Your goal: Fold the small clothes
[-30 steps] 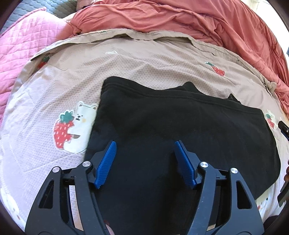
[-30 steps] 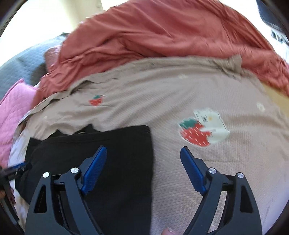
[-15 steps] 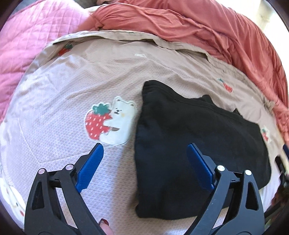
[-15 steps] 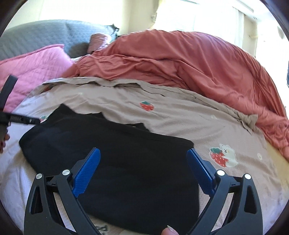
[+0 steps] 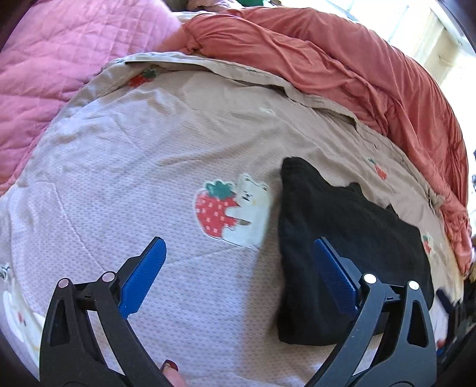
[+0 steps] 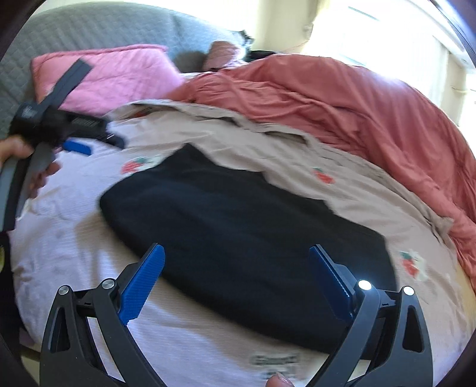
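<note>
A black garment [image 5: 351,238], folded into a flat rectangle, lies on the beige strawberry-print sheet [image 5: 148,148]. In the left wrist view it sits to the right, with my right finger over its left edge. My left gripper [image 5: 238,242] hangs over bare sheet beside it, jaws opening wide with nothing between them. In the right wrist view the garment [image 6: 238,226] fills the middle. My right gripper [image 6: 236,248] is open above its near edge and holds nothing. The left gripper [image 6: 95,143] shows at the far left, carried by a hand [image 6: 15,148].
A rumpled salmon duvet [image 6: 342,98] is piled along the back and right of the bed. A pink quilted pillow [image 5: 59,53] lies at the back left against a grey padded headboard [image 6: 89,26]. A strawberry-and-bear patch [image 5: 232,208] marks the sheet left of the garment.
My left gripper has slid left off the garment onto bare sheet and its jaws have spread. My right gripper has swung over the garment, which now spans the space between its fingers.
</note>
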{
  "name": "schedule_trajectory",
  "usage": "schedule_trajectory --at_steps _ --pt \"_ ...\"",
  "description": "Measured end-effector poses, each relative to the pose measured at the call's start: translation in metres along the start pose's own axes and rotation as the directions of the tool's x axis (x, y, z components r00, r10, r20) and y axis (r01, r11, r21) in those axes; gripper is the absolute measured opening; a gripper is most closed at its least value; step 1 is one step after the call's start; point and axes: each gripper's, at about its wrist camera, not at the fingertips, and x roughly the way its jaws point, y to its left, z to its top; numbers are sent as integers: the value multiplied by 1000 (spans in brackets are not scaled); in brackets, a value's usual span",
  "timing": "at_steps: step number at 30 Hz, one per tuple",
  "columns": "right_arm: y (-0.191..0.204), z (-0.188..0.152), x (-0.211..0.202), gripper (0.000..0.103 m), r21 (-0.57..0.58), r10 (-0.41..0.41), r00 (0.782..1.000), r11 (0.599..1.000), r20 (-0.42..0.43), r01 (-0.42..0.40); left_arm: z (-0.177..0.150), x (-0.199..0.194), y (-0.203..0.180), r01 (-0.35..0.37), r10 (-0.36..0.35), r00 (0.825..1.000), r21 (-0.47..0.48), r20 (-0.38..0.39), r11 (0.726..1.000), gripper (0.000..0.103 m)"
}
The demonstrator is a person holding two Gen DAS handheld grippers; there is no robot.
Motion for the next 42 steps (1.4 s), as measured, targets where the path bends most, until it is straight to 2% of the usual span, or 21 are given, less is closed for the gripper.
schedule_trajectory --at_steps 6,12,17,21,22,24,26,27,28,29,30,31,34,36,39,42 --pt "65 12 19 96 -120 11 1000 993 -17 -13 5 1 20 28 -28 1000 -44 -6 999 93" --pt "102 18 46 96 -185 -18 998 983 -65 6 11 6 33 51 -52 999 -67 -12 996 93" --pt "124 15 64 96 -263 -57 994 964 -88 32 16 10 37 76 -77 997 -74 -18 994 93" --pt "137 9 79 93 -342 -135 988 934 -75 102 20 14 37 94 -95 995 -77 -21 993 93" --pt "139 8 83 87 -359 -150 986 926 -72 114 21 16 37 99 -101 995 -79 -24 992 93" --pt "142 7 90 84 -381 -165 984 915 -63 129 21 20 37 112 -115 993 -86 -30 990 93" --pt "143 8 93 72 -394 -186 982 906 -44 154 21 25 37 119 -123 992 -87 -38 989 94" --pt "143 8 96 63 -404 -202 979 899 -38 170 21 29 36 123 -127 991 -89 -47 988 94" --pt "142 9 99 45 -405 -209 977 897 -39 175 20 32 36 130 -136 989 -92 -53 987 94" --pt "140 11 100 37 -400 -202 978 901 -46 167 19 35 36 141 -147 987 -98 -61 985 94" --pt "137 13 97 20 -378 -180 982 914 -50 149 19 38 36 152 -159 985 -104 -70 983 94" --pt "133 15 95 10 -361 -173 984 921 -46 146 18 42 36 164 -173 982 -112 -79 980 94" --pt "110 27 83 8 -220 -91 994 973 -59 76 18 49 35 203 -216 972 -137 -92 970 94" --pt "93 33 75 8 -128 -34 998 991 -62 26 18 53 33 249 -267 959 -163 -97 955 94" --pt "81 41 68 8 -87 -4 999 996 -44 0 18 64 28 374 -407 906 -234 -115 898 94" --pt "75 46 64 8 -60 11 999 998 -36 -13 16 74 12 499 -548 826 -284 -133 819 94"
